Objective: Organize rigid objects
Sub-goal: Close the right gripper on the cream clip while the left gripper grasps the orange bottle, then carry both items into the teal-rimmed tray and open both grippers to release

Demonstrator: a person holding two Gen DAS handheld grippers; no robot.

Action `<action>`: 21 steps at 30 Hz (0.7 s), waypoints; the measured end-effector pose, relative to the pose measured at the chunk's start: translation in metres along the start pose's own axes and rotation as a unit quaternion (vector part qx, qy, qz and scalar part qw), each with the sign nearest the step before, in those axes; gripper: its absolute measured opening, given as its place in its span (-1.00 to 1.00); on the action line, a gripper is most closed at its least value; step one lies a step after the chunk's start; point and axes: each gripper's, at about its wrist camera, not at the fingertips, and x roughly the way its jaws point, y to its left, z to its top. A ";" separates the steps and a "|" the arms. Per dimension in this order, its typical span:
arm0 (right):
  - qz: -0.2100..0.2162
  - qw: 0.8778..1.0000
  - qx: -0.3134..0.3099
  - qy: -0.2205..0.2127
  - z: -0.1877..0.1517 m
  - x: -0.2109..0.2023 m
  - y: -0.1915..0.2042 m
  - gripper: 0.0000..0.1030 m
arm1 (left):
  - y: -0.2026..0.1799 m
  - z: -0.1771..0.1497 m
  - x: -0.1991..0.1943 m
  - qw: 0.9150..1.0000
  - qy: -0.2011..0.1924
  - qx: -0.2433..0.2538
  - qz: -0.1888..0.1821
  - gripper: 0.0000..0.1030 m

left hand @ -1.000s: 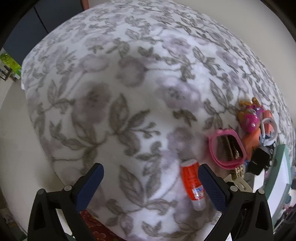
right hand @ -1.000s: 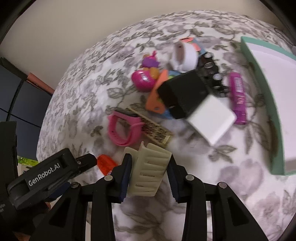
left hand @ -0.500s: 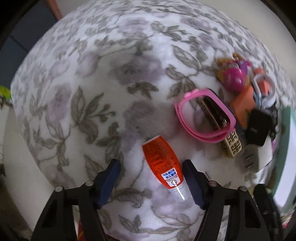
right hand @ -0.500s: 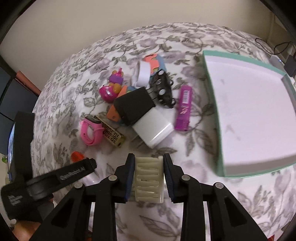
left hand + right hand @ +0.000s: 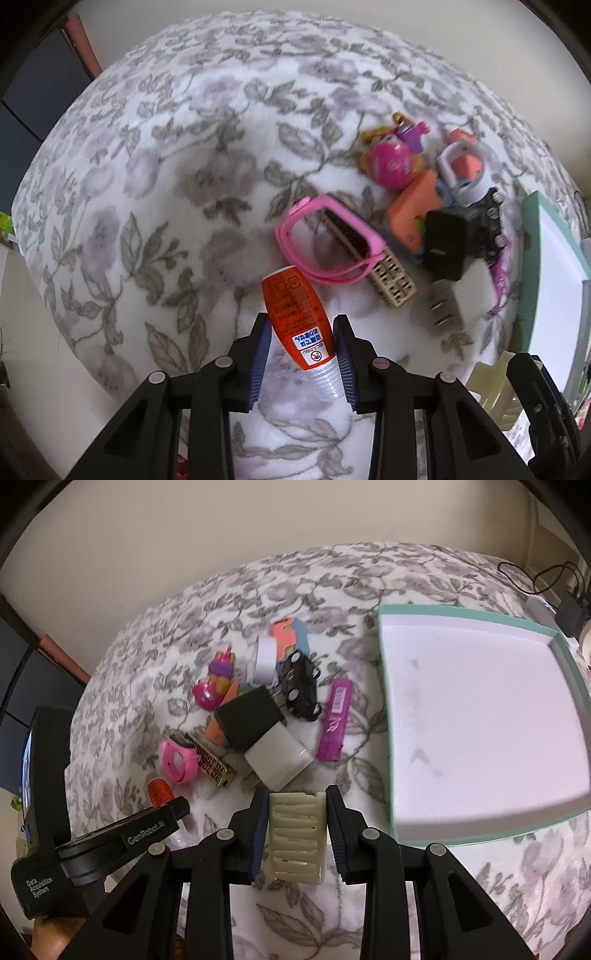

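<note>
My left gripper [image 5: 301, 334] is shut on an orange tube [image 5: 295, 314] with a clear cap, held over the floral blanket. My right gripper [image 5: 295, 805] is shut on a cream hair claw clip [image 5: 297, 836], lifted above the blanket near the left edge of a teal-rimmed white tray [image 5: 386, 709]. The pile left on the blanket holds a pink watch [image 5: 177, 762], a black block [image 5: 247, 716], a white charger [image 5: 277, 760], a purple bar [image 5: 334, 720] and a pink toy [image 5: 207, 696]. From the left wrist view, the same pink watch [image 5: 328, 243] lies just beyond the tube.
The floral blanket [image 5: 166, 184] covers a rounded surface that drops off to the left. A beige wall [image 5: 221, 535] stands behind. Cables and a black plug [image 5: 570, 609] lie past the tray's far corner. A gold patterned comb [image 5: 391, 284] rests under the watch.
My left gripper moved right over the orange tube and shut on it. My right gripper rose and drew back with the claw clip, bringing the tray into fuller view.
</note>
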 end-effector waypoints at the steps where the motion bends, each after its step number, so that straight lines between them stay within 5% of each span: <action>1: 0.001 1.000 0.002 -0.003 0.001 -0.002 -0.002 -0.38 | 0.003 0.004 -0.003 1.000 -0.002 0.000 -0.003 -0.28; 10: -0.001 0.998 0.028 -0.061 0.020 -0.042 -0.034 -0.38 | -0.022 0.008 -0.046 0.998 -0.050 0.021 -0.032 -0.28; 21: -0.103 0.987 0.084 -0.088 0.043 -0.056 -0.112 -0.38 | -0.090 0.012 -0.055 0.991 -0.055 0.091 -0.079 -0.28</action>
